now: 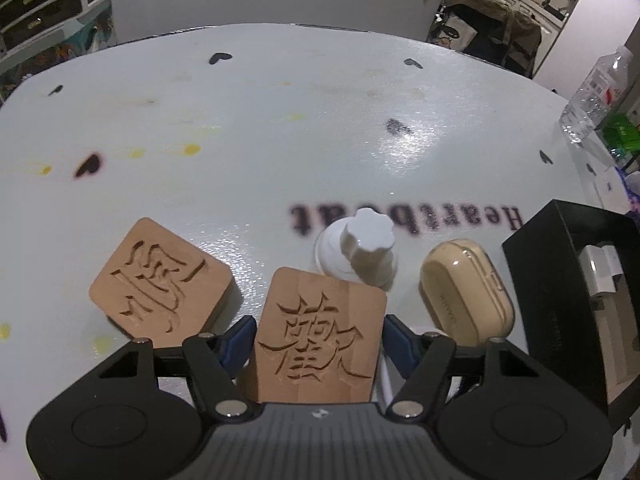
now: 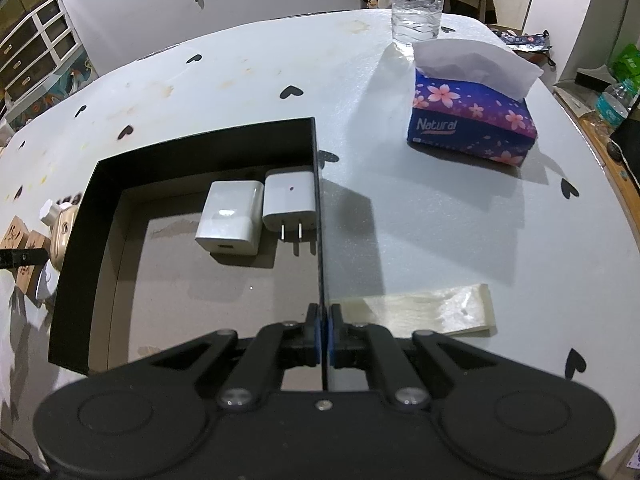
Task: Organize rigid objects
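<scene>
On the white table (image 1: 280,128), the left tool (image 1: 319,344) grips a carved wooden block (image 1: 320,336) between its fingers. A second carved block (image 1: 160,280) lies just to its left, with a white knobbed cap (image 1: 360,248) and a beige earbud case (image 1: 468,288) beyond. Over to the right, the right tool (image 2: 324,320) is pinched onto the right wall of the black box (image 2: 200,148), where two white chargers (image 2: 260,212) sit side by side in the far right corner. A tissue pack (image 2: 472,120) stands well apart.
</scene>
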Demonstrator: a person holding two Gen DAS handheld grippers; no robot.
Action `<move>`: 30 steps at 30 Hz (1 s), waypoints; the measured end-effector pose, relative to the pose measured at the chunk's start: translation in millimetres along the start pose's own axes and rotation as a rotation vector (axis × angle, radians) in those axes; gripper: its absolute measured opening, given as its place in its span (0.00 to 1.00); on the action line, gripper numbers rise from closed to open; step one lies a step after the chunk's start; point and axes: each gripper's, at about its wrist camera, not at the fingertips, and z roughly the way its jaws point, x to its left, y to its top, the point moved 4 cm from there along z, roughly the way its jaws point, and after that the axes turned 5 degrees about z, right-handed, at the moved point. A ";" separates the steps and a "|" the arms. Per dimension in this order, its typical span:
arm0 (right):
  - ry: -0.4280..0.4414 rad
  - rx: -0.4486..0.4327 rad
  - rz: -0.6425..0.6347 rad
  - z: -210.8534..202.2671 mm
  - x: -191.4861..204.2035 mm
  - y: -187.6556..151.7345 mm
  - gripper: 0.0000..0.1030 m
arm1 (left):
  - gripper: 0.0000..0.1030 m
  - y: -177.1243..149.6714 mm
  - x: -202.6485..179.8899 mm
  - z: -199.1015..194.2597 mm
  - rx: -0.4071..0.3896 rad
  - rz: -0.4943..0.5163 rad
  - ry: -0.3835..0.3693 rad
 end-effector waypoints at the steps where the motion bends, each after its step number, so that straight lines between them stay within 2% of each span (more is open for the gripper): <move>1: 0.000 0.000 0.000 0.0 0.0 0.0 0.04 | 0.67 -0.7 -0.3 -1.5 -0.004 -0.001 0.009; 8: -0.002 -0.001 -0.003 0.0 0.4 -0.2 0.04 | 0.66 2.3 -10.5 -34.7 -0.071 -0.050 0.006; 13: -0.002 -0.002 -0.007 -0.3 0.8 -0.4 0.04 | 0.66 13.9 -35.0 -60.6 -0.111 -0.077 -0.046; 18: -0.001 -0.002 -0.008 -0.4 0.6 -0.5 0.04 | 0.66 32.6 -78.5 -72.4 -0.130 -0.055 -0.121; 25: 0.001 -0.004 -0.005 -0.4 0.6 -0.1 0.04 | 0.66 44.9 -141.6 -60.5 -0.086 -0.050 -0.231; 30: 0.001 -0.006 -0.002 -0.7 0.8 0.0 0.04 | 0.66 52.2 -172.1 -43.1 -0.054 -0.068 -0.235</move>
